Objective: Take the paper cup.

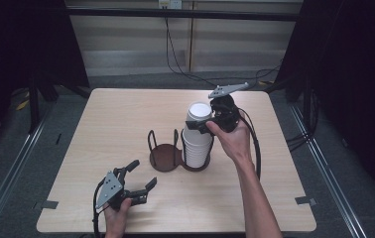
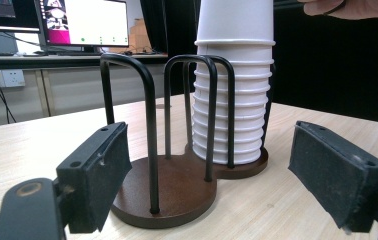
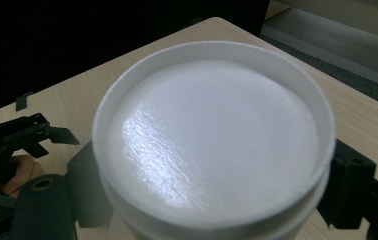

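Above the stack (image 1: 197, 144) in the holder (image 1: 175, 154), the right tool (image 1: 201, 125) clamps the top cup (image 1: 199, 115), barely lifted; the left tool (image 1: 137, 179) waits apart.

White cups (image 1: 198, 130), brown holder base (image 1: 165, 158), black tongs (image 1: 137, 184)

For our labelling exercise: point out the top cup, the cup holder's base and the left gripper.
top cup (image 1: 199, 111), high view, on its upturned white bottom
cup holder base (image 2: 177, 187), left gripper view, on the bare brown disc
left gripper (image 1: 143, 177), high view, between its fingertips
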A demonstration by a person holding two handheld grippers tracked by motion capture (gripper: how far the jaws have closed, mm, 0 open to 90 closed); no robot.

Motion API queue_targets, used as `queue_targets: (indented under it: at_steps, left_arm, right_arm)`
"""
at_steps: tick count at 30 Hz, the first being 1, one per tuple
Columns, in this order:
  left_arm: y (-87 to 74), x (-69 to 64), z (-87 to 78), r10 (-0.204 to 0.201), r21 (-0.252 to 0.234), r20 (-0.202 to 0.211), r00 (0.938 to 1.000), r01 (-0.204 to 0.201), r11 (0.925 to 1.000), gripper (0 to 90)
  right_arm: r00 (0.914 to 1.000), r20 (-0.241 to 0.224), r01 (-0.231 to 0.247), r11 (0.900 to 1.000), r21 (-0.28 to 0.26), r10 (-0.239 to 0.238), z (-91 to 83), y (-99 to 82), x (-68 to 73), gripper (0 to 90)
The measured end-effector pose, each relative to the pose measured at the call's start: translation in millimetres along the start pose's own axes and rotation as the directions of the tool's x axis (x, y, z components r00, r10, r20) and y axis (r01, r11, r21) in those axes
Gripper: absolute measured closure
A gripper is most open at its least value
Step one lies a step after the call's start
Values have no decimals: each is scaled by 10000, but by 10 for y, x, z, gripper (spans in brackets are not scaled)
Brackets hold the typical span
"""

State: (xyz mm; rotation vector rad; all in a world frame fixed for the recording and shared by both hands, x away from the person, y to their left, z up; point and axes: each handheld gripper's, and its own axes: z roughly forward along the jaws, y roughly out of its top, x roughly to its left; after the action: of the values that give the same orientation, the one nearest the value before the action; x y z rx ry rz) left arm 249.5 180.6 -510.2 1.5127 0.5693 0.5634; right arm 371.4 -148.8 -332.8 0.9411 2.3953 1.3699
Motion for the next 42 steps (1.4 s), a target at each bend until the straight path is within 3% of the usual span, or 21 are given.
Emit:
queue_targets:
  at_steps: [21,33,42]
  left_arm:
    - [0,2,0,1,2,54,10000,-1,10000,163]
    - [0,2,0,0,9,51,10000,0,10000,162]
    - [-2,-3,2,-88,-14,68,9999,88,10000,162]
  right_arm:
    - [10000,-16,54,9994,-343,-54,-68,92,4,204]
    - [9999,90,-67,9934,-1146,78,-199,114,26,211]
    - [9999,-17,-157,9816,-1905,157,-329,98,30,215]
